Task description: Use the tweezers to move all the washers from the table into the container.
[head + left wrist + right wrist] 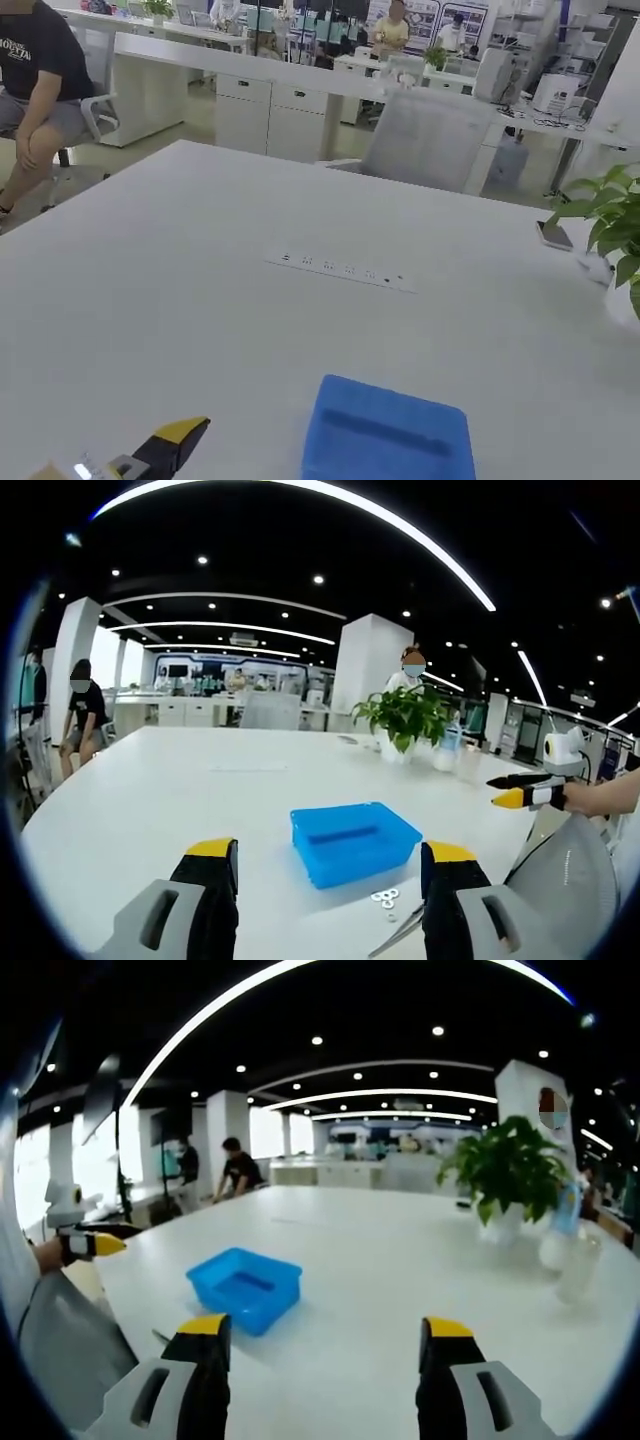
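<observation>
My left gripper (330,855) is released. Its jaws are spread wide with nothing between them, low over the near edge of the table (150,800). Just ahead of its right-hand jaw lie the washers (388,900), a small cluster of pale rings on the bare top. Beside them is a thin metal strip that I take for the tweezers (400,938).

Past them sits the blue container (352,840), near the washers but apart from them, with white surface free on every side I can see.

My right gripper (325,1327) is likewise released, jaws parted around air, with the container ahead to its left. In the left gripper view it shows at the right, by the table's edge, above a mesh chair back (570,875). In the head view the left gripper's yellow-tipped jaw sits at the bottom edge, left of the container.

Farther out, a flush socket strip (340,270) lies mid-table. A potted plant (610,220) and a phone (553,235) keep to the far right edge, and the middle is broad bare white.
</observation>
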A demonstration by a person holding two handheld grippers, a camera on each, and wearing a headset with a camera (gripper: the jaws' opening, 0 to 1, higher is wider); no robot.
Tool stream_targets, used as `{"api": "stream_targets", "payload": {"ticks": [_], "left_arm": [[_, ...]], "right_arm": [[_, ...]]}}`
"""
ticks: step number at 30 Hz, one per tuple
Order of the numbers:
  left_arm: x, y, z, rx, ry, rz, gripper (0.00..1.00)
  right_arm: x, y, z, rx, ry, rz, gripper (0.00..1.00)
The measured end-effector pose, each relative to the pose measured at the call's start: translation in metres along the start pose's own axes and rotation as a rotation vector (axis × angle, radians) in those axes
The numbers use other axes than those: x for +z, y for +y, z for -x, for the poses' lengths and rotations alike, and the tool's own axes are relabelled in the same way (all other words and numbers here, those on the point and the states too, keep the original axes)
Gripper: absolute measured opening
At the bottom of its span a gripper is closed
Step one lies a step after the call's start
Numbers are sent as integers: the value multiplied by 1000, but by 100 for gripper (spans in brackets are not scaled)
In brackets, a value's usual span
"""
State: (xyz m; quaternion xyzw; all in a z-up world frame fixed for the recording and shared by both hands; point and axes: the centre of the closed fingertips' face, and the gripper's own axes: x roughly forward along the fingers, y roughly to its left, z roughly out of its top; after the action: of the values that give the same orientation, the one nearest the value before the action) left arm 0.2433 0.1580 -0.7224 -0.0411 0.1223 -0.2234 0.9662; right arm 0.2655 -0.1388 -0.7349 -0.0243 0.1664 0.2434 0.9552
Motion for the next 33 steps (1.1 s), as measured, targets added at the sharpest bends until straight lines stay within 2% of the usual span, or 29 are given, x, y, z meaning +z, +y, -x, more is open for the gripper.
{"api": "stream_targets", "payload": {"ticks": [11, 15, 16, 17, 19, 20, 22, 23, 24, 25, 27, 30, 31, 33], "left_arm": [[5, 6, 3, 17, -31, 13, 75], [4, 3, 3, -6, -28, 4, 74], [1, 2, 4, -18, -11, -7, 74], [-2, -2, 4, -42, 7, -23, 74], [-14, -12, 4, -105, 81, -20, 71], [-22, -20, 3, -167, 126, -57, 67], [-38, -28, 3, -239, 205, -92, 55], [-51, -34, 4, -299, 269, -107, 48], [-58, -38, 5, -337, 302, -119, 41], [-68, -44, 5, -388, 346, -147, 38], [-81, -46, 5, -432, 399, -180, 36], [-91, -46, 3, -464, 445, -203, 29], [-94, -47, 3, -490, 460, -210, 26], [-97, -46, 0, -497, 473, -211, 23]], "right_arm": [[-6, 6, -3, 31, 29, 7, 76], [-8, 5, -3, 35, 42, 29, 74], [-10, 6, -3, 36, 62, 44, 72], [-15, 8, 0, 42, 116, 89, 68], [-23, 11, 1, 51, 194, 198, 58], [-26, 14, 1, 65, 225, 215, 56], [-28, 26, -3, 100, 258, 226, 56], [-26, 32, -4, 118, 259, 229, 54], [-23, 43, -8, 160, 252, 245, 50], [-21, 50, -10, 181, 254, 253, 46], [-19, 67, -16, 236, 249, 259, 39], [-19, 88, -24, 301, 250, 270, 33], [-19, 91, -26, 312, 246, 274, 31], [-21, 100, -31, 343, 246, 272, 27]]}}
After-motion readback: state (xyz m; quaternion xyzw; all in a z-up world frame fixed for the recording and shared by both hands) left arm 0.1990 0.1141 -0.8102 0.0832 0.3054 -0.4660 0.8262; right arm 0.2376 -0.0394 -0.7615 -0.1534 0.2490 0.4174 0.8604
